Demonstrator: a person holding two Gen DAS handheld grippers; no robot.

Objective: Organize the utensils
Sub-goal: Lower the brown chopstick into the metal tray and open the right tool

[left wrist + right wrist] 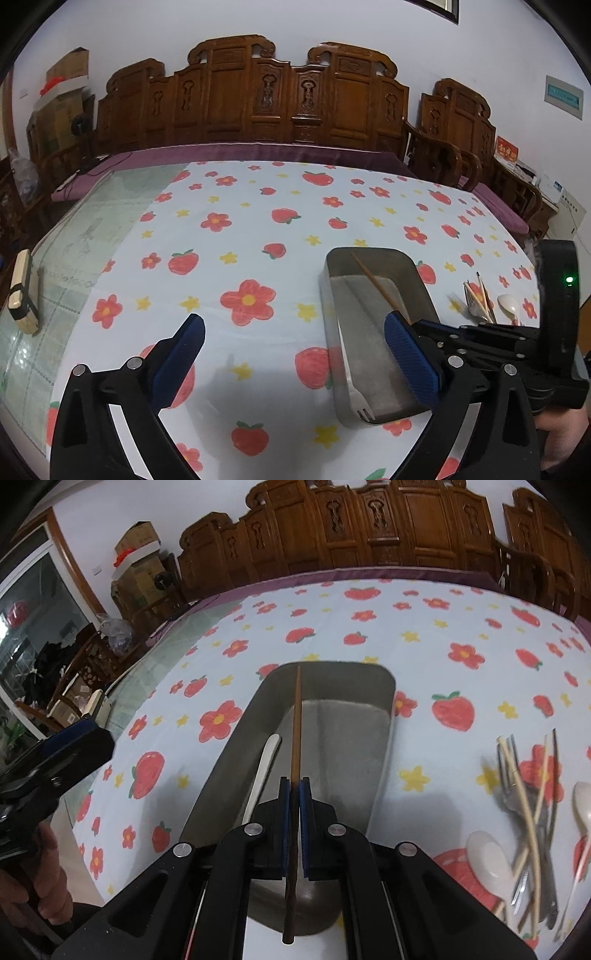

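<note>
A grey metal tray [369,258] [229,760] sits on the flowered tablecloth. A white fork [360,402] [260,771] lies inside it. My right gripper [294,786] is shut on a brown chopstick [295,723], held over the tray; the chopstick also shows in the left wrist view [376,284]. My left gripper [293,325] is open and empty, above the cloth left of the tray. A pile of loose utensils [532,812] [480,299] with forks, pale chopsticks and white spoons lies right of the tray.
A wooden block [23,291] lies on the bare glass at the table's left edge. Carved wooden chairs [255,96] stand behind the table. Cardboard boxes [136,554] are stacked at the back left.
</note>
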